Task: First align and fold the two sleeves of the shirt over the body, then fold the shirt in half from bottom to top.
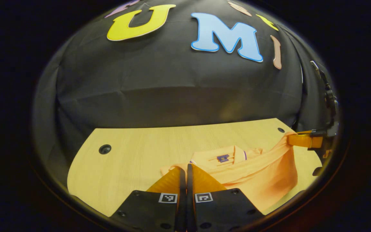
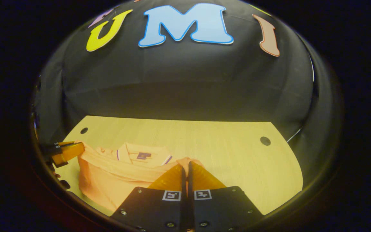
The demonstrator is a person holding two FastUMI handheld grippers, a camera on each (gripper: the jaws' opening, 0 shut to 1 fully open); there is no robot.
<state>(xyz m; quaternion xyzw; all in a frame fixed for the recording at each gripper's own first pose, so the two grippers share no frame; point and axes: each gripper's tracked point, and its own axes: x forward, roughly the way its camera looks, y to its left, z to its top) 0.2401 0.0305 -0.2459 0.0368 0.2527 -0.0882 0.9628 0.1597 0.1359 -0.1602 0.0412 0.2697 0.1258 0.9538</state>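
Observation:
An orange polo shirt [image 1: 256, 175] lies on the wooden table [image 1: 134, 167], its collar with a purple label facing the back wall. In the left gripper view, my left gripper [image 1: 185, 167] is shut on one edge of the shirt's fabric, held above the table. Farther right, my right gripper [image 1: 301, 140] pinches another corner and holds it raised, so the cloth hangs between the two. In the right gripper view, my right gripper [image 2: 186, 165] is shut on the shirt [image 2: 108, 174] near the collar, and my left gripper [image 2: 71, 150] holds the far corner at the left.
The table [image 2: 237, 161] has dark round holes [image 2: 265, 140] near its back corners, one also at the back left [image 1: 104, 149]. Black cloth walls close in the back and sides. Bare wood lies right of the shirt in the right gripper view.

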